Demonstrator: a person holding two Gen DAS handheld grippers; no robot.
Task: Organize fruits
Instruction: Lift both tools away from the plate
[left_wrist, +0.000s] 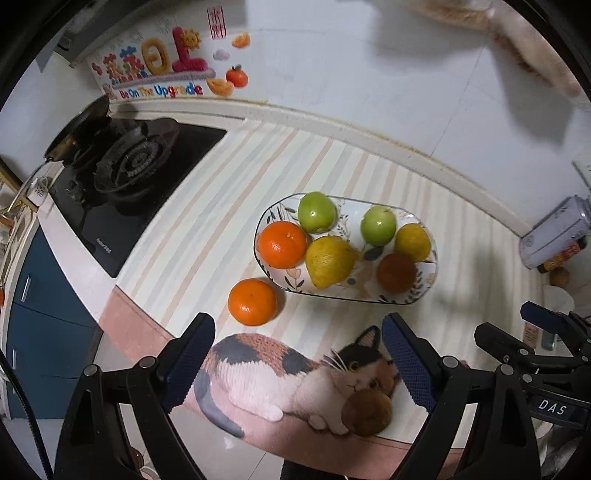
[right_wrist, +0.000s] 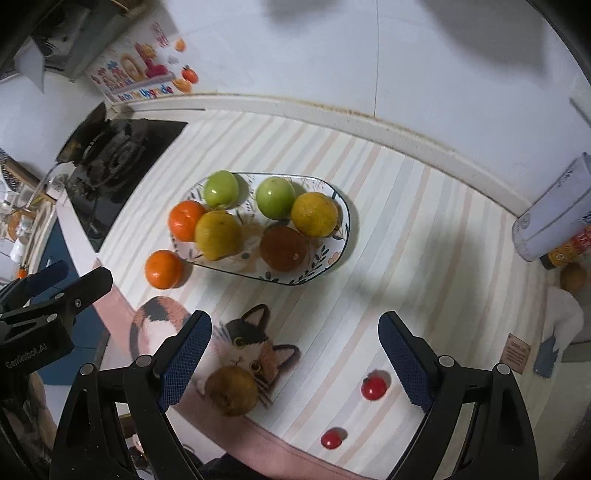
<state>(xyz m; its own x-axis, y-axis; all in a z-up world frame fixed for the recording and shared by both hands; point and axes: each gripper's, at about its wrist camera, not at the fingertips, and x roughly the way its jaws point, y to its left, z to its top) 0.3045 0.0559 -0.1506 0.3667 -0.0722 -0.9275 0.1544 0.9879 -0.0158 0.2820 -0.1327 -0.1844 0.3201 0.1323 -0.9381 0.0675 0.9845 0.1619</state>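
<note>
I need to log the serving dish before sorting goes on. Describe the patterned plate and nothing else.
The patterned plate is a shallow oblong dish, glazed white like ceramic, with a thin dark rim and painted leaves and flowers. It sits flat on the striped mat, near the back wall. Six fruits lie in it: two green, two yellow, one orange, one brown. Another orange sits on the mat close by its left end; whether it touches the rim is unclear.

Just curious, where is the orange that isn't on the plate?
The loose orange sits on the striped mat, touching the plate's left end, just beyond the cat picture.
</note>
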